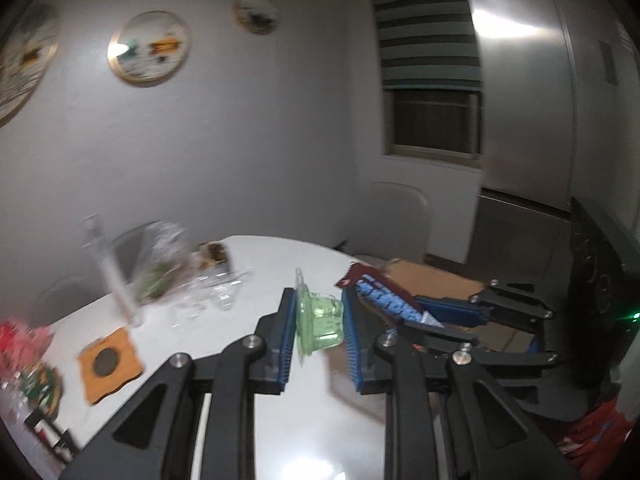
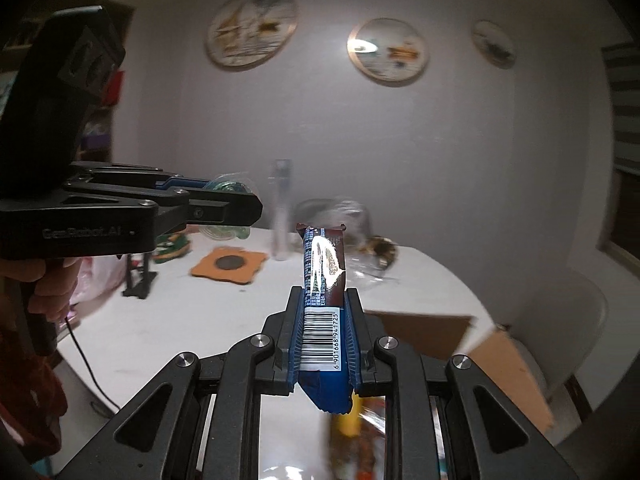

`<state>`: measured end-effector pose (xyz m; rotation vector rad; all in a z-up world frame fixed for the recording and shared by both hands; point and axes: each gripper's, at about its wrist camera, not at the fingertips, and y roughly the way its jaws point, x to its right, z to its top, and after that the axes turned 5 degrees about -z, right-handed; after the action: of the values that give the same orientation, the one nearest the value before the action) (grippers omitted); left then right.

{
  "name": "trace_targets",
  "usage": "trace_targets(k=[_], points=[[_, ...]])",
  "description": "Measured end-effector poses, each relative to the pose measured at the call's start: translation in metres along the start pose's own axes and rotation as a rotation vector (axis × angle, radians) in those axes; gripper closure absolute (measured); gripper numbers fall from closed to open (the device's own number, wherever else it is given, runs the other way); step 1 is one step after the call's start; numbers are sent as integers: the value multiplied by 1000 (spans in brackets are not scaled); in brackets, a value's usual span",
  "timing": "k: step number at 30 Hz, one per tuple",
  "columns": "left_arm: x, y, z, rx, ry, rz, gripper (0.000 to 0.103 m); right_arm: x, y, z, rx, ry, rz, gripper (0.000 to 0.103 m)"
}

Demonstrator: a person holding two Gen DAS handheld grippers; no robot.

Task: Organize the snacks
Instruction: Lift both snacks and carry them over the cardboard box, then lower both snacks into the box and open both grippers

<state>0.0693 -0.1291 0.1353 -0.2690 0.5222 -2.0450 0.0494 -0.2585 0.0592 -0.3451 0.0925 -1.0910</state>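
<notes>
A small green translucent plastic jelly cup (image 1: 320,322) is clamped between the blue pads of the left hand-held gripper (image 1: 319,328), above the white oval worktop (image 1: 256,312). A dark brown and blue foil-wrapped snack bar (image 2: 323,280) with a barcode is pinched upright in the right hand-held gripper (image 2: 322,322). An open brown cardboard box (image 2: 500,360) is seen at the worktop's edge. Farther off lie an orange wooden coaster (image 2: 229,265) and crumpled clear wrappers (image 1: 208,296).

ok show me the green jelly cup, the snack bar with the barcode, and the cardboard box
green jelly cup (image 1: 320,322): left wrist view, on its clear green body.
snack bar (image 2: 323,312): right wrist view, on its wrapper above the barcode.
cardboard box (image 2: 424,332): right wrist view, on its flap.
</notes>
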Motion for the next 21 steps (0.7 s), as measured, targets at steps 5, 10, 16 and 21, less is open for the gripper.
trace_targets(k=[5, 10, 16, 21], points=[[36, 45, 12, -46, 37, -87, 83, 45, 3, -22, -53, 58, -58, 89], [59, 94, 7, -134, 57, -149, 83, 74, 21, -50, -141, 95, -79, 89], [67, 143, -8, -257, 56, -186, 83, 100, 51, -74, -241, 129, -76, 89], [68, 175, -15, -331, 53, -187, 83, 105, 70, -79, -285, 121, -82, 88]])
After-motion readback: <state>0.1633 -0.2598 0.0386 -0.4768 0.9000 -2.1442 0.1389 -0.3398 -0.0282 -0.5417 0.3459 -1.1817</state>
